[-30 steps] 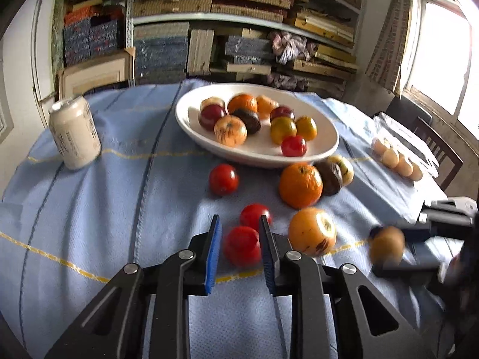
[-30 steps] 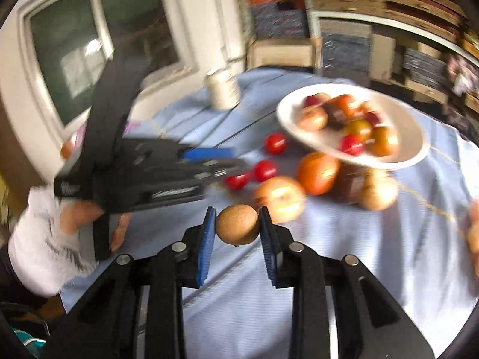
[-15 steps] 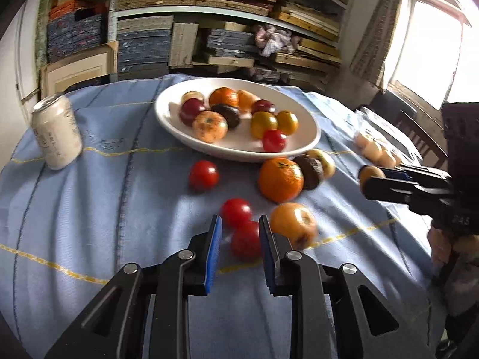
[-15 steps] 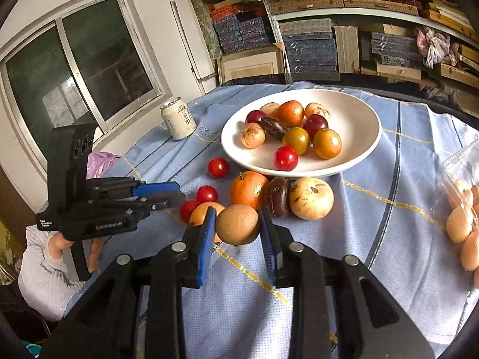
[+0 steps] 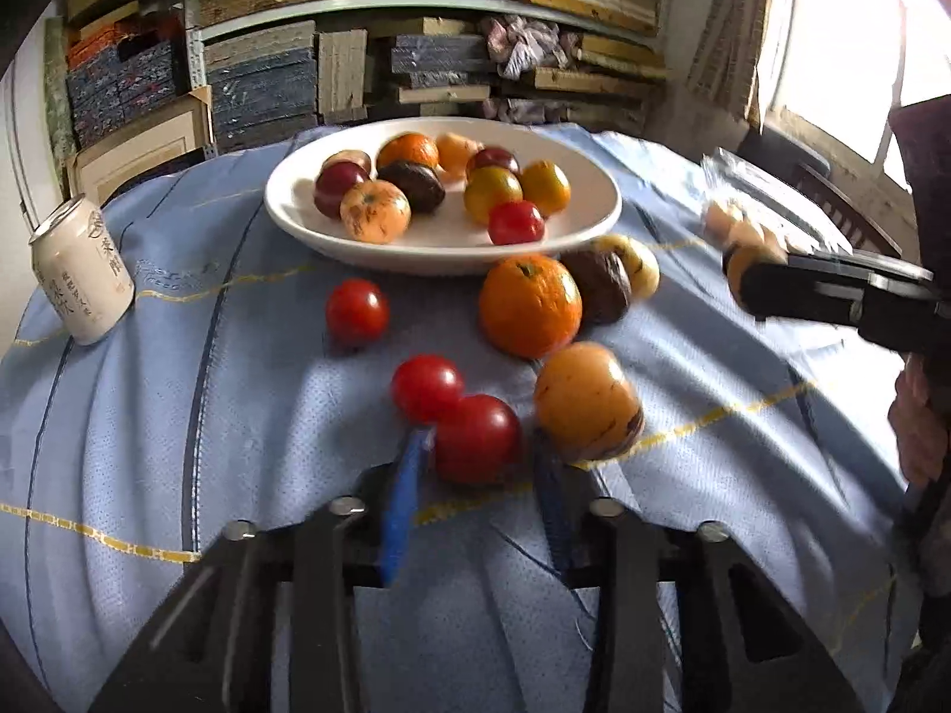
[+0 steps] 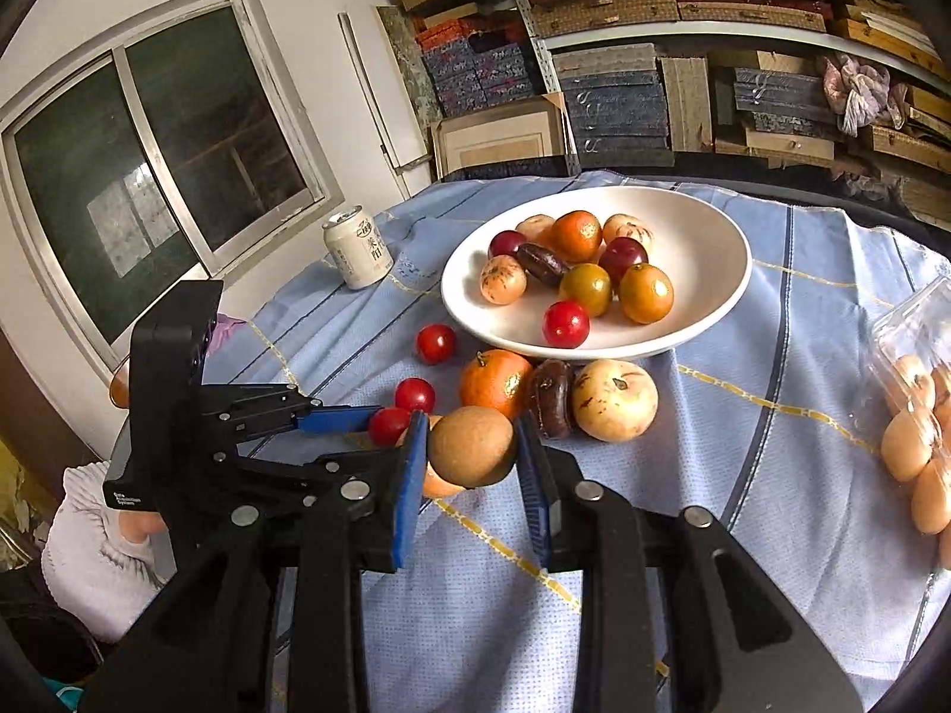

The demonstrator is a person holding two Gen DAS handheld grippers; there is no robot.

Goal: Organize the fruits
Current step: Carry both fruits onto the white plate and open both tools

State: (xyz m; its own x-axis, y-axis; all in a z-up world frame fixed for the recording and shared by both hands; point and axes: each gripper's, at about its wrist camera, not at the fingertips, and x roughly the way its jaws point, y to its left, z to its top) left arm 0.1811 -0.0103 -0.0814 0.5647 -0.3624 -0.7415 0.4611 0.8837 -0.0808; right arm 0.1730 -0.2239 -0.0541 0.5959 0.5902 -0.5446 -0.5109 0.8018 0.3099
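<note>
A white plate [image 5: 585,237] at the back of the blue-clothed table holds several fruits. In front of it lie an orange [image 5: 529,306], a dark brown fruit [image 5: 600,294], a yellow-orange fruit [image 5: 585,404] and three red tomatoes. My left gripper [image 5: 480,451] sits low over the cloth. Its jaws are opening, and the nearest tomato [image 5: 475,434] lies between the blue tips, which do not press on it. My right gripper [image 6: 472,434] is shut on a round brown fruit [image 6: 472,448], held above the cloth in front of the loose fruits.
A pale drink can [image 5: 80,276] stands at the table's left. A clear plastic box of pale fruits [image 6: 915,416] lies at the right edge. Shelves of stacked boxes fill the back wall. A white sleeve [image 6: 95,535] shows behind the left gripper.
The left gripper has come forward and down, so the nearest tomato now lies between its slightly wider tips. The right gripper swung towards the plate, then held still with the brown fruit.
</note>
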